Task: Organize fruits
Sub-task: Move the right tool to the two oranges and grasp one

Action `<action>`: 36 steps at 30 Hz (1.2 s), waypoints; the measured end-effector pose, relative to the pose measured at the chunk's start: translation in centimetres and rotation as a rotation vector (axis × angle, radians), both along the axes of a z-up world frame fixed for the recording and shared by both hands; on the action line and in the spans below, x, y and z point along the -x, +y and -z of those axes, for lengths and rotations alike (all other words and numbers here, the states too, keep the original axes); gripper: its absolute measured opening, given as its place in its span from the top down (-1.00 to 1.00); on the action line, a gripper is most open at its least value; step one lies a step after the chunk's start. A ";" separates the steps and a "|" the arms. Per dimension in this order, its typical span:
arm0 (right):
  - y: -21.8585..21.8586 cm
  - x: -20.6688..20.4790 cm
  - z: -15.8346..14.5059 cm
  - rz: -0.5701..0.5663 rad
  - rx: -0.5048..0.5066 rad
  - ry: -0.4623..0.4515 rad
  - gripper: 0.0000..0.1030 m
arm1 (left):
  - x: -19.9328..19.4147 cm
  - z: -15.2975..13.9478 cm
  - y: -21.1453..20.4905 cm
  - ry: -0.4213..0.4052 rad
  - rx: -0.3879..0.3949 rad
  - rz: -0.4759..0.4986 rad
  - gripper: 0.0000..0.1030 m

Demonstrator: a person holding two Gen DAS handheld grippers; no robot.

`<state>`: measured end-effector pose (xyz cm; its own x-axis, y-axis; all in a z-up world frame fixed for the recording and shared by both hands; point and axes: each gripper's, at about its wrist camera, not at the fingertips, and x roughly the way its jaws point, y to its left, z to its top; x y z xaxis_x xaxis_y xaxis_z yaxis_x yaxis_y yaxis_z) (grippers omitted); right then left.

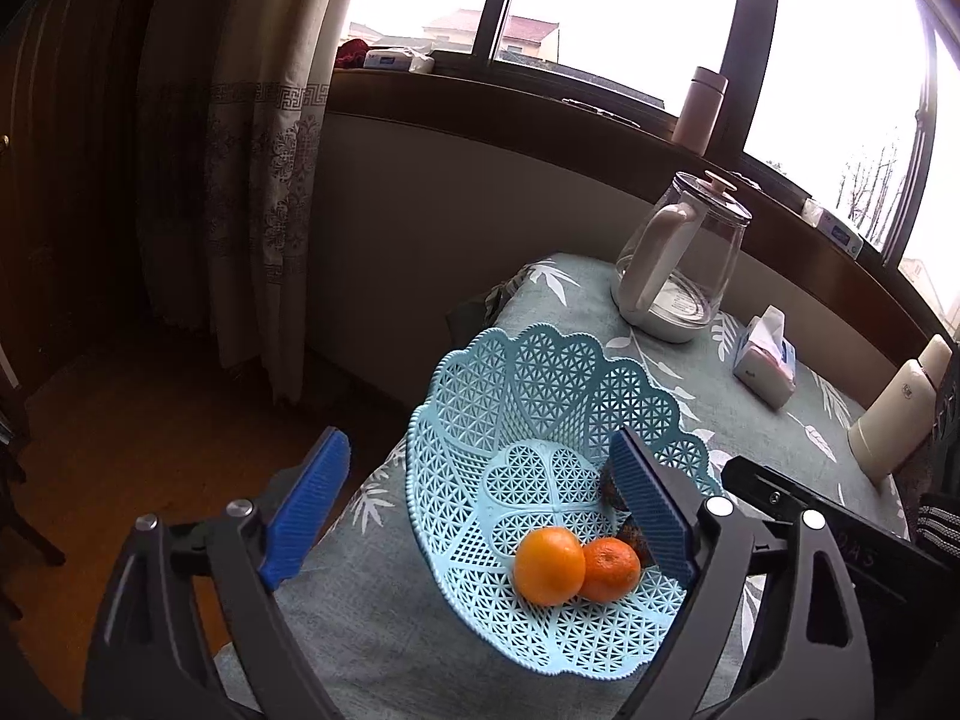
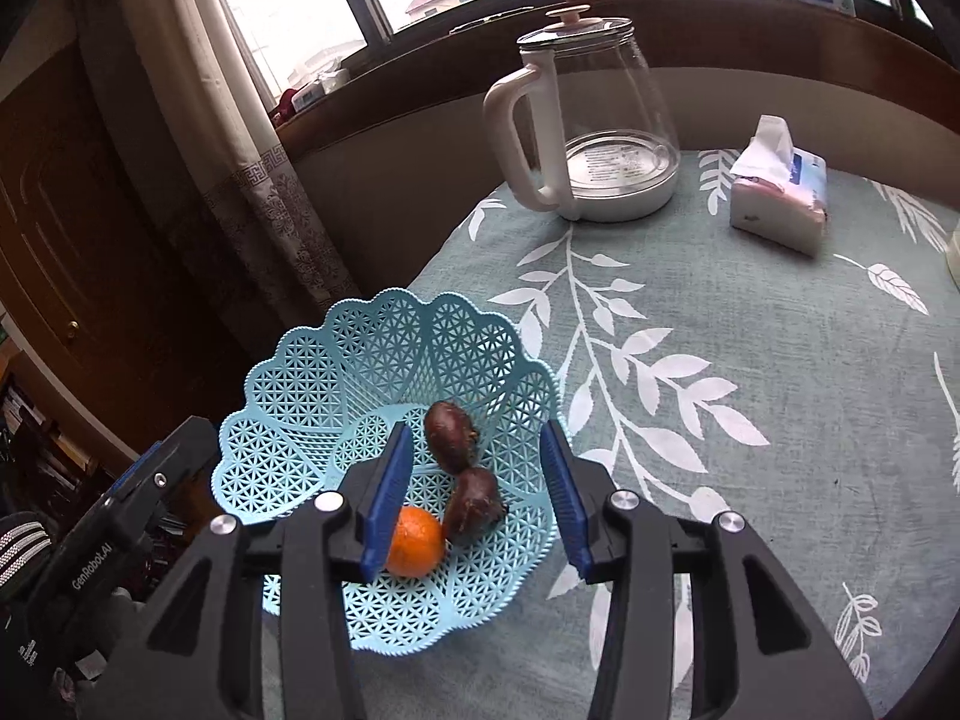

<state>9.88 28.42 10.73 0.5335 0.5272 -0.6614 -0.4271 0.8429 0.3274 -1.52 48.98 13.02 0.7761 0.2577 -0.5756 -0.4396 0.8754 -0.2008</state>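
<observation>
Now, from the far left: the left gripper hangs with its blue ribbed pads spread wide and nothing between them, its right pad over the inner wall of the pale blue scalloped lattice plastic basket, which sits near the left edge of the table under the grey-green leaf-print tablecloth.

Into the basket: two round orange citrus fruits lie touching each other on the basket floor in the left wrist view. Beside them, clear in the right wrist view, two dark brown-purple pointed fruits rest end to end, the nearer one against a citrus. What kind they are, I cannot tell.

Moving right, the right gripper is also parted and empty, hovering above the basket with the nearer dark fruit roughly between its pads.

Further right and well apart stand a clear glass kettle with a white handle and base and a soft pack of tissues.

Handling call: every fruit in view looks already in the basket, so the job seems near done. The citrus should be light, firm and prone to roll; take one across its widest middle. The dark fruits look smooth, perhaps slippery; grip across the belly, gently. The basket looks light and flexible, so a pinch at its rim could tip it.
</observation>
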 end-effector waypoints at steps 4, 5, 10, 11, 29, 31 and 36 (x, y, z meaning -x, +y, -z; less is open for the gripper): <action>-2.3 1.1 -1.1 0.040 0.020 -0.055 0.07 | 0.2 -0.5 -0.9 -0.017 -0.009 0.020 -0.81; -3.0 1.5 -1.4 0.053 0.029 -0.072 0.06 | 0.3 -0.7 -1.1 -0.020 -0.011 0.026 -0.81; -6.8 3.0 -2.1 0.119 0.056 -0.117 0.02 | 0.2 -0.9 -2.4 -0.026 -0.021 0.061 -0.81; -7.6 3.2 -2.1 0.132 0.055 -0.113 0.02 | 0.1 -0.9 -2.8 -0.025 -0.024 0.070 -0.81; -20.9 6.8 0.3 0.357 0.134 -0.043 0.01 | -0.9 -0.3 -11.8 0.010 -0.080 0.304 -0.83; -22.9 7.2 0.9 0.397 0.142 -0.022 0.01 | -1.0 0.0 -12.7 0.019 -0.091 0.327 -0.83; -27.7 8.1 2.8 0.497 0.141 0.046 0.01 | -1.4 0.9 -14.4 0.046 -0.088 0.375 -0.83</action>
<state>1.80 0.70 7.96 0.6655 0.1221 -0.7363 0.0478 0.9775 0.2052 -0.14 34.59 12.11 0.7996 0.0114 -0.6004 -0.0929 0.9901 -0.1050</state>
